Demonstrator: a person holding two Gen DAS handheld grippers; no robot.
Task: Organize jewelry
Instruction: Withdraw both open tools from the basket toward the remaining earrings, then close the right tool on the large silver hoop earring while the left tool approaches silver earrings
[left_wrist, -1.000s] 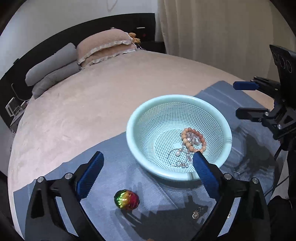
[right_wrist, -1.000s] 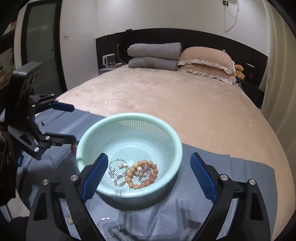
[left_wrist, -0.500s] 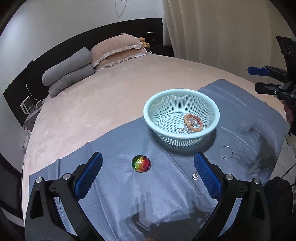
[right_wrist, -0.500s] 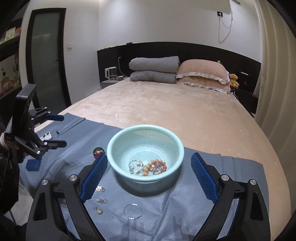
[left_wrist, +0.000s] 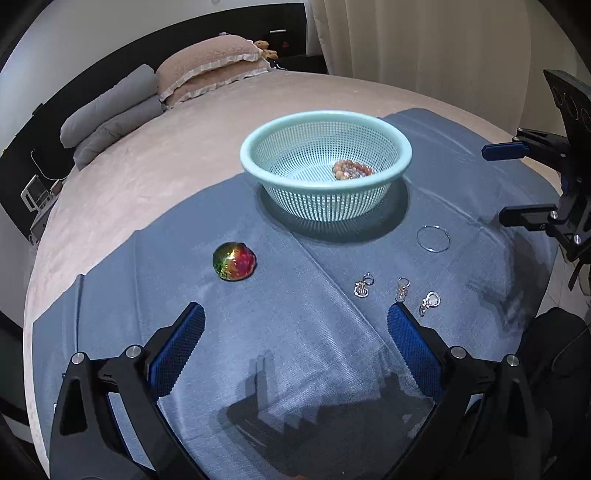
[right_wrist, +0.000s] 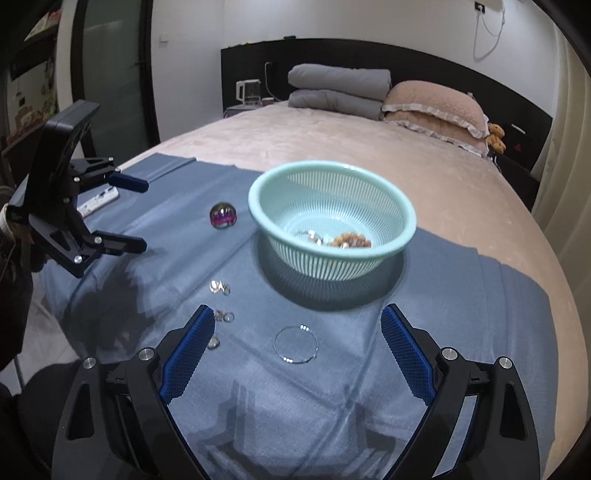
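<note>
Left gripper (left_wrist: 295, 325): fingers spread wide, nothing between them, above the near part of the cloth.
Right gripper (right_wrist: 297, 325): fingers spread wide and empty, hovering over the thin ring (right_wrist: 295, 344).
Basket (left_wrist: 369, 122): mint green, on the far half of the blue cloth (left_wrist: 295, 350), holding a bead bracelet (left_wrist: 352, 170).
Loose jewelry: three small earrings (left_wrist: 364, 286) in a row on the cloth, near the left gripper's right finger; the thin ring just beyond them.
Shiny ball (left_wrist: 233, 261): left of the basket, well apart from the earrings.
Open room: bare cloth between ball and earrings, and in front of both grippers.
Cloth edges: right edge falls off the bed's side.
Surface: tan bed cover (right_wrist: 332, 140).
Room: pillows (right_wrist: 436, 99), folded grey blankets, dark headboard, curtain at right.
</note>
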